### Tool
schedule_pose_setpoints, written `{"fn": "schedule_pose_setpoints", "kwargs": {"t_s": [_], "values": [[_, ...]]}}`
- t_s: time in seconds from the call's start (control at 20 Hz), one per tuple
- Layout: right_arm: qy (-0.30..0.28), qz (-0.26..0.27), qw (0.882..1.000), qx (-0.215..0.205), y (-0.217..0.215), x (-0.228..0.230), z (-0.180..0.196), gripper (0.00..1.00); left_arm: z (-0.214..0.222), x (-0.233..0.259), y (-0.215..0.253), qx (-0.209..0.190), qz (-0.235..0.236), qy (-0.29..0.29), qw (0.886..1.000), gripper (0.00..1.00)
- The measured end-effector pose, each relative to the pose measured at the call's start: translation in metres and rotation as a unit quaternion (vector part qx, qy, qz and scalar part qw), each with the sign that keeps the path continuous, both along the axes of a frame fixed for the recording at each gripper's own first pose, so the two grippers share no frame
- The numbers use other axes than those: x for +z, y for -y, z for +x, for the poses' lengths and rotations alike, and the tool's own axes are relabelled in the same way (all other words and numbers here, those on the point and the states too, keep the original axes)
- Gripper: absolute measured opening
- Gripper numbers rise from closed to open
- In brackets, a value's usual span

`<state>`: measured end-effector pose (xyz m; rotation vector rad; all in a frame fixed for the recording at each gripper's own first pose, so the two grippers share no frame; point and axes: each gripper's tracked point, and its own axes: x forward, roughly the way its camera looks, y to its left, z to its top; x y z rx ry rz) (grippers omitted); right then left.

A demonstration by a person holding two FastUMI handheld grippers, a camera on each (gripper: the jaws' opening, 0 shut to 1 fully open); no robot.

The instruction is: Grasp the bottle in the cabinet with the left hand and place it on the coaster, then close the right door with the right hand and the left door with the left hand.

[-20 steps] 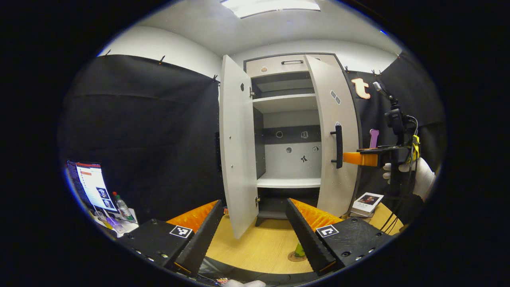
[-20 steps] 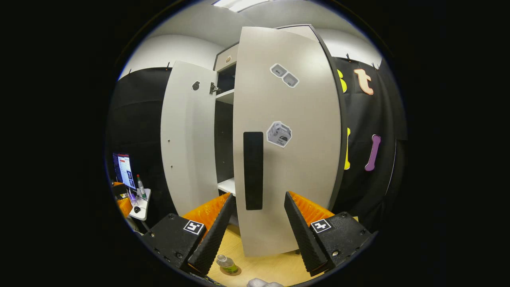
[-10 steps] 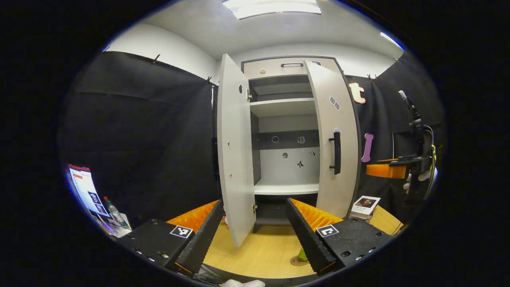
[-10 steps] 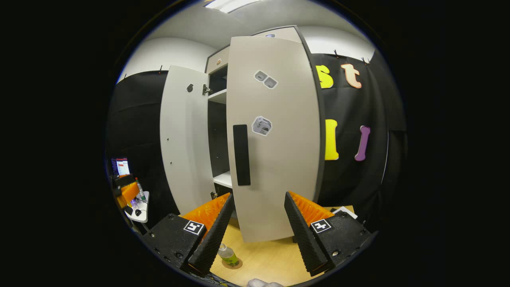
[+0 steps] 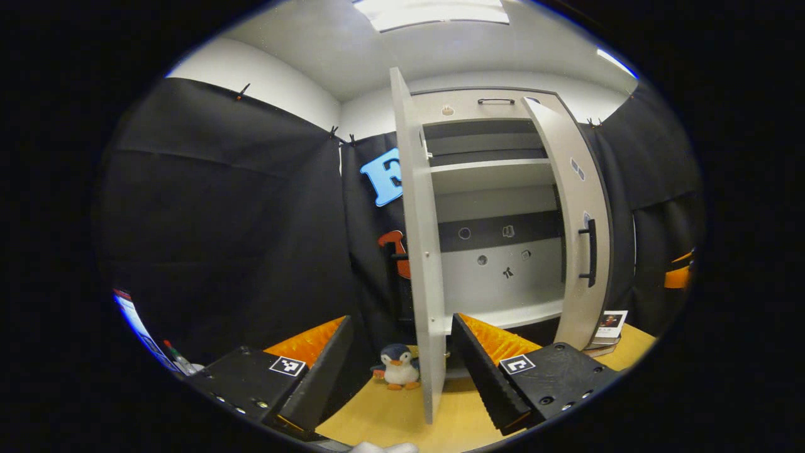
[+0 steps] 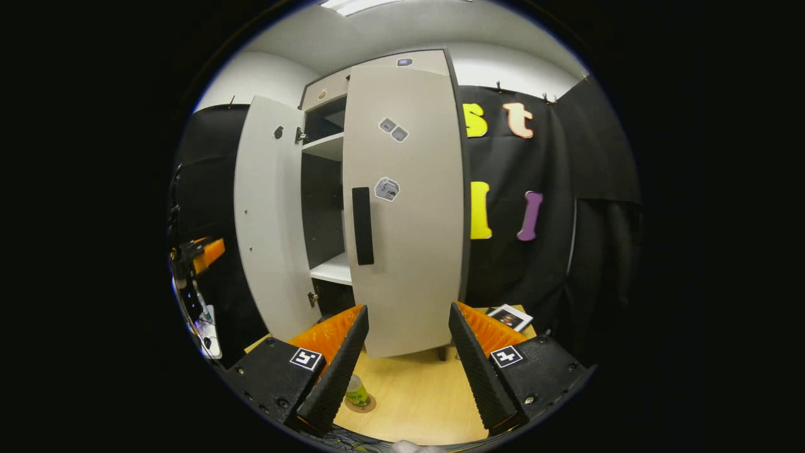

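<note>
Right now both of your grippers are spread wide and grasp nothing: the left gripper (image 5: 399, 371) has the edge of the cabinet's (image 5: 497, 207) left door (image 5: 416, 251) between its fingers without touching it, and the right gripper (image 6: 402, 371) faces the right door (image 6: 409, 207) from a little way back. You have one bottle (image 6: 356, 393), standing upright on the one coaster (image 6: 368, 404) on the tabletop (image 6: 415, 396), well in front of the cabinet. Count two doors, both ajar, two black handles, one per door, one toy penguin (image 5: 397, 374) beside the left door, and one booklet (image 6: 510, 318) near the right door.
</note>
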<state>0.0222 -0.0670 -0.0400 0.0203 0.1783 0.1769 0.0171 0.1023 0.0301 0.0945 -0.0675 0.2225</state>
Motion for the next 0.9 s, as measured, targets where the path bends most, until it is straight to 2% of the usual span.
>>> {"fn": "schedule_pose_setpoints", "kwargs": {"t_s": [0.35, 0.55, 0.7, 0.9], "values": [[0.008, -0.008, 0.995, -0.096, -0.006, -0.010, -0.063, 0.80, 0.063, 0.003, -0.083, 0.005, -0.001, 0.001, 1.000, 0.96], [0.003, -0.006, 0.993, -0.114, -0.008, -0.011, -0.082, 0.80, 0.089, 0.002, -0.092, -0.002, -0.003, -0.001, 1.000, 0.96], [0.006, -0.008, 0.993, -0.121, -0.009, -0.008, -0.090, 0.80, 0.097, 0.005, -0.082, -0.009, -0.003, 0.002, 1.000, 0.95], [0.005, -0.009, 0.993, -0.121, -0.010, -0.008, -0.099, 0.80, 0.095, 0.012, -0.078, -0.013, 0.018, 0.012, 1.000, 0.87]]}}
